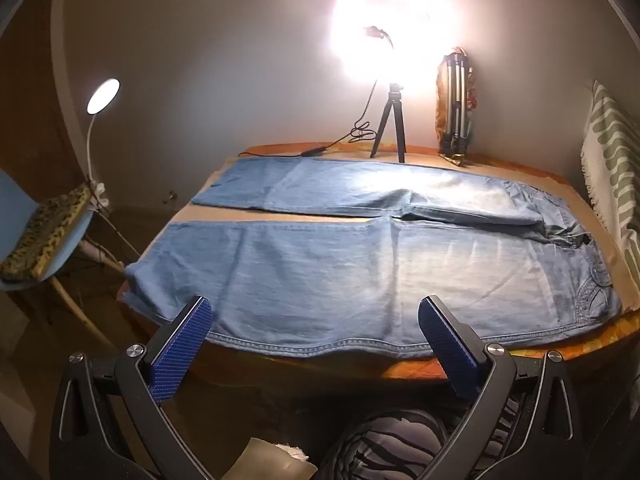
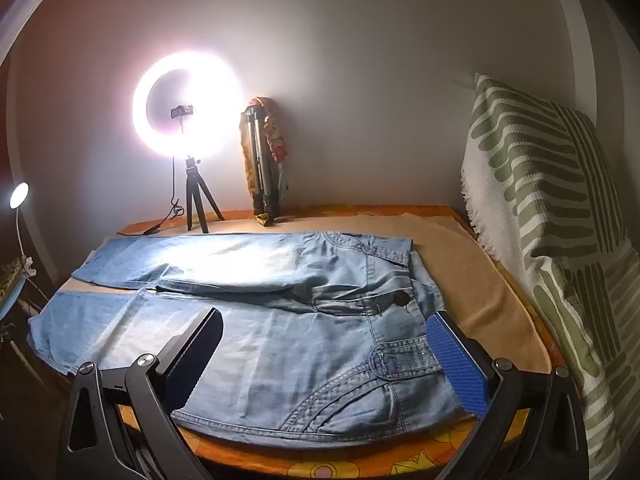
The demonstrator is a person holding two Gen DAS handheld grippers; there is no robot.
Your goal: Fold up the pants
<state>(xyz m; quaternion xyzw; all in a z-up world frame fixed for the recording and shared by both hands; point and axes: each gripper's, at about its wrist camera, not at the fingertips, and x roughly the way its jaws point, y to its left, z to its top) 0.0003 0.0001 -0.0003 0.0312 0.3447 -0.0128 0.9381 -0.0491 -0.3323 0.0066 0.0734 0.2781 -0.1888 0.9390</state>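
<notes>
Light-blue denim pants (image 1: 360,264) lie spread flat across a cloth-covered surface (image 2: 472,264), both legs stretched toward the left, the waistband (button showing) at the right end. The left claw (image 1: 316,320) hovers released over the near leg's hem edge, gripping nothing; the right claw (image 2: 324,324) hangs equally wide above the waist and pocket. A ring light (image 2: 188,110) glares against the far wall.
</notes>
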